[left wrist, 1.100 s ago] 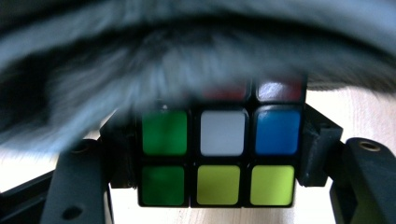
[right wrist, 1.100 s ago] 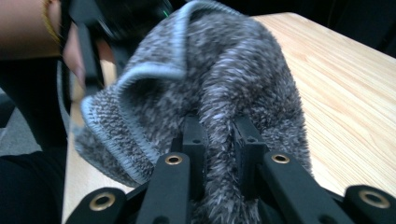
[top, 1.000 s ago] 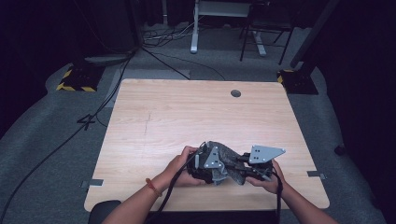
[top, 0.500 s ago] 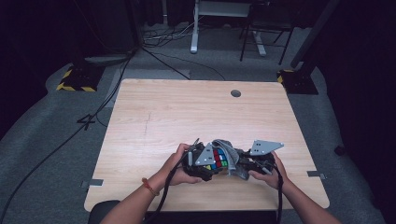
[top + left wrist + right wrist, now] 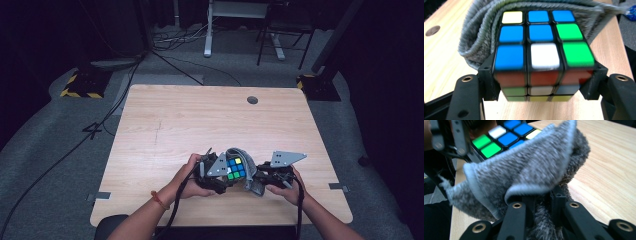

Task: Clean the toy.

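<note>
Writing: none readable | Left claw (image 5: 226, 176) gripped a puzzle cube (image 5: 541, 50) by its sides, just above the counter (image 5: 200, 120) near its front edge | Right claw (image 5: 541, 202) pinched a grey cloth (image 5: 524, 170) draped against the cube | Both hands low, facing each other.

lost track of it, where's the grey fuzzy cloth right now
In the high view the grey fuzzy cloth sits near the wooden table's front edge, pinched by the right gripper, draped against the colourful puzzle cube.

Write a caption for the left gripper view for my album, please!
A tool squeezes a colourful puzzle cube while a fuzzy grey cloth curls around its far side.
</note>
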Tool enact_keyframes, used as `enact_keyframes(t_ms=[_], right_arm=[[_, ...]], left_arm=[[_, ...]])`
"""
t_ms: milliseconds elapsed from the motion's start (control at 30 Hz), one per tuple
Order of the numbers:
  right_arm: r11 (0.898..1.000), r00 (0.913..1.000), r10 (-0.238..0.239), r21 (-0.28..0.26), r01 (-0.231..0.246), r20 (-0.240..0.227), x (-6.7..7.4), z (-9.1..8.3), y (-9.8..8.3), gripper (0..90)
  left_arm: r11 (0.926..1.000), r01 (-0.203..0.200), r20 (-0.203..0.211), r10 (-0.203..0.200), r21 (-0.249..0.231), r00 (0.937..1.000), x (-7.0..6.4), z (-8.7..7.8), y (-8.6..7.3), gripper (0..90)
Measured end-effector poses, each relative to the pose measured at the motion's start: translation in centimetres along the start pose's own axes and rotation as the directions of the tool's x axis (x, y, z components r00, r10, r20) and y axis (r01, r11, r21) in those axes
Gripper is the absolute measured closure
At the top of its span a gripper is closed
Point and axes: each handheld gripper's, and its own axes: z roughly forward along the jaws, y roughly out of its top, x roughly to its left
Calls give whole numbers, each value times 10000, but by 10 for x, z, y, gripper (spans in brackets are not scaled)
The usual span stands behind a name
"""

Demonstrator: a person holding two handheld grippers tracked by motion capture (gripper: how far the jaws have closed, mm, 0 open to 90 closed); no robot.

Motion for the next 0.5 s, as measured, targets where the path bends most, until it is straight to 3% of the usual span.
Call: enact_keyframes(t_ms=[67,200,400,500], right_arm=[[9998,10000,8,-174,-7,17,1,-2,2,788],[9996,9995,-219,-159,223,248,3,-3,5,787],[9935,9965,-708,922,664,452,9,8,-2,788],[9917,9952,-885,968,843,406,13,9,0,787]], left_arm=[[9999,45,-47,-44,106,10000,0,2,0,325],[9998,166,-50,-167,-133,9998,2,-1,1,329],[9958,367,-258,-390,-835,9989,5,-13,6,334],[9977,302,-214,-316,-605,9993,8,-14,3,334]])
